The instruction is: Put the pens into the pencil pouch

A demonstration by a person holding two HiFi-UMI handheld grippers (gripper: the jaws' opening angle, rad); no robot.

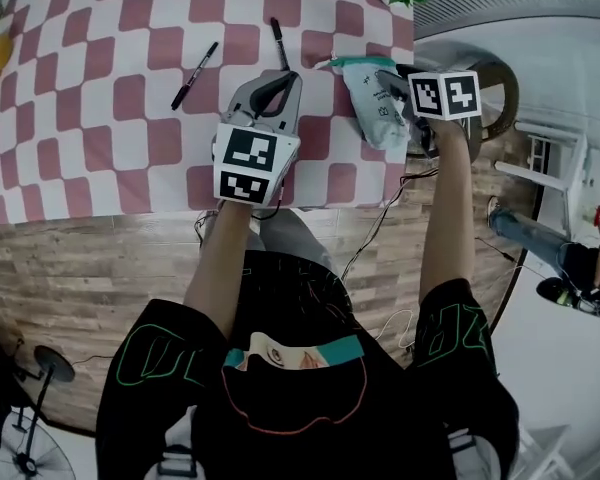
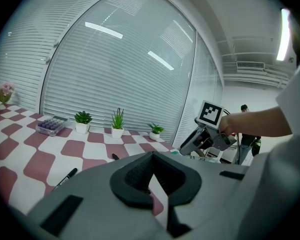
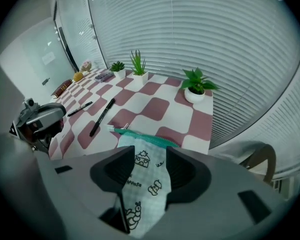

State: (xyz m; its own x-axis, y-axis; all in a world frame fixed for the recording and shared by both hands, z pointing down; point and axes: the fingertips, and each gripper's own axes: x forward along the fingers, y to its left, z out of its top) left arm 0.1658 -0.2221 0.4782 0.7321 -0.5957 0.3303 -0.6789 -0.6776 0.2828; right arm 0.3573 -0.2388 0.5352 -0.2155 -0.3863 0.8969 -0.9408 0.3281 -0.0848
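- The right gripper (image 3: 142, 179) stands with its jaws spread wide, tipped steeply down over the pencil pouch (image 3: 146, 159). The checked fabric lies between the jaws, but neither visibly pinches it — a hold looks set up rather than made.
- The left gripper (image 1: 278, 86) is clenched tight on nothing, its tips close to the nearer pen (image 1: 278, 40). It appears to be waiting for the pouch to be steadied before a pen is picked up.
- The pouch lies flat at the right corner of the checked table (image 1: 100, 118), with its teal zip (image 3: 142, 134) at the far end, on the side towards the pens. That placing seems practical, as a pen could be slid straight towards the mouth. Whether the zip is open cannot be told.
- Both pens are out on the table and neither is in the pouch. One lies just beyond the left gripper's tips; the other pen (image 1: 194, 75) lies further left, well apart from the pouch.
- Judged from this, the task is at its start. The next move calls for the right jaws to close on the pouch — firmly enough that it does not slip towards the nearby table edge.
- Small potted plants (image 3: 197, 86) line the far edge by the window blinds, away from the pouch and pens.
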